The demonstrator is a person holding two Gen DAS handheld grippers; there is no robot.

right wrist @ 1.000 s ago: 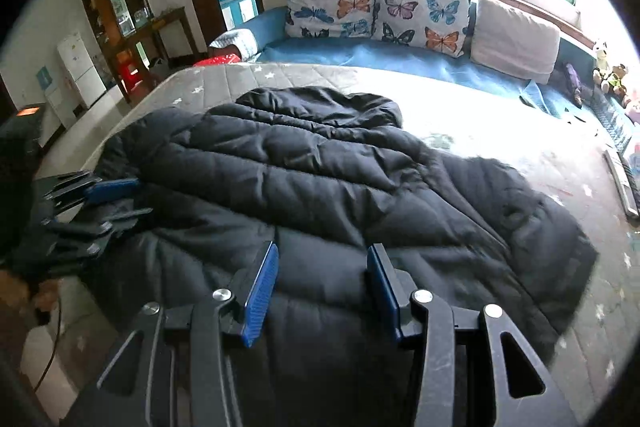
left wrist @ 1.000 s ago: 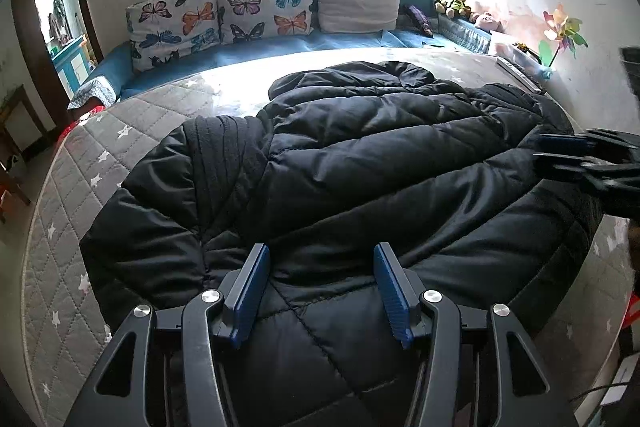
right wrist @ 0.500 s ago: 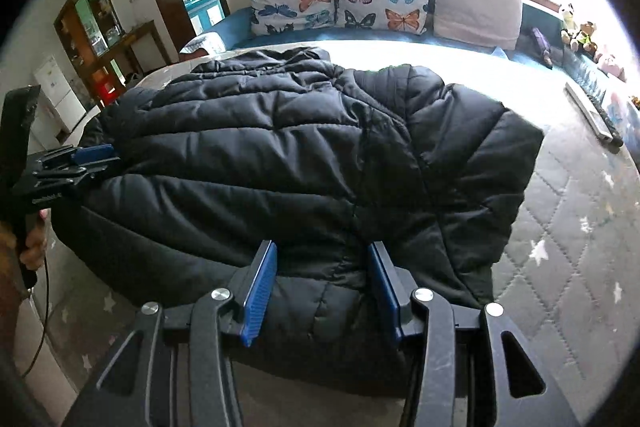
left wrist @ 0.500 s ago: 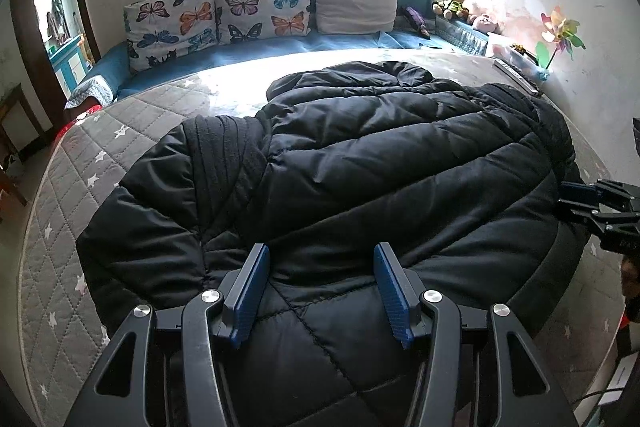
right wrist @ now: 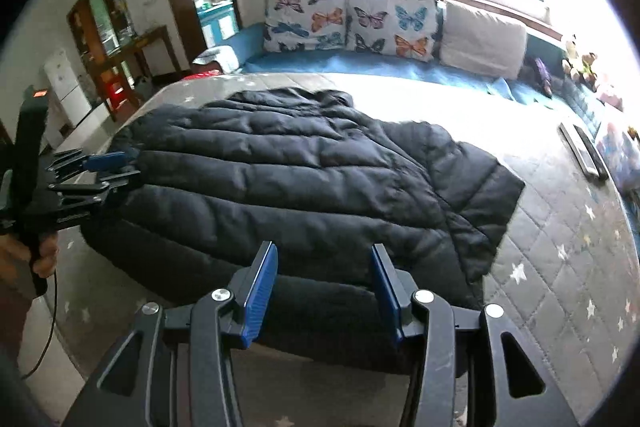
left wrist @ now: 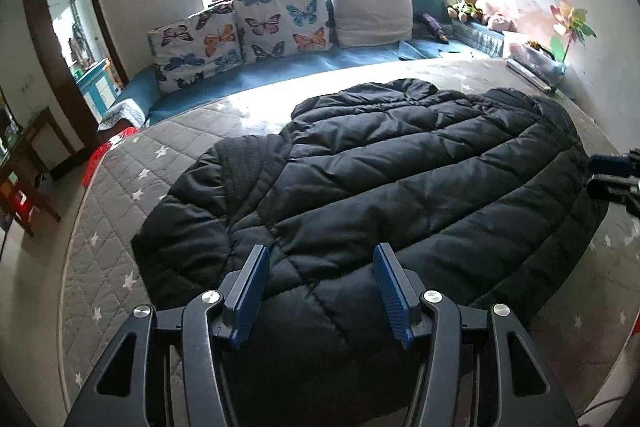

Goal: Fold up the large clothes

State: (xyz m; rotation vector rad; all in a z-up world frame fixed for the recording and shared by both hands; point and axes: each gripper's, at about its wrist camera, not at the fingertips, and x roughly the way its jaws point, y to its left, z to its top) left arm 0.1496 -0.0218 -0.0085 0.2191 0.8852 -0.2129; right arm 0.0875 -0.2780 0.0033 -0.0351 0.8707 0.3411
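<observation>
A large black puffer jacket (left wrist: 400,183) lies spread flat on a grey star-patterned mattress (left wrist: 120,195); it also shows in the right wrist view (right wrist: 304,183). My left gripper (left wrist: 322,287) is open and empty, just above the jacket's near hem. My right gripper (right wrist: 322,287) is open and empty, over the hem at the mattress's near edge. Each gripper shows from the side in the other's view: the right one (left wrist: 608,175) at the jacket's right edge, the left one (right wrist: 104,171) at its left edge.
Butterfly cushions (left wrist: 240,27) and a white pillow (left wrist: 372,15) line a blue bench under the window. Soft toys (left wrist: 464,3) and a pinwheel (left wrist: 568,27) sit at the right wall. A doorway and wooden furniture (right wrist: 116,39) stand on the left. A flat bar (right wrist: 584,151) lies on the mattress.
Both grippers have pulled back toward the near edge, off the jacket, still open. The right gripper's view swung about and now faces the jacket from farther back.
</observation>
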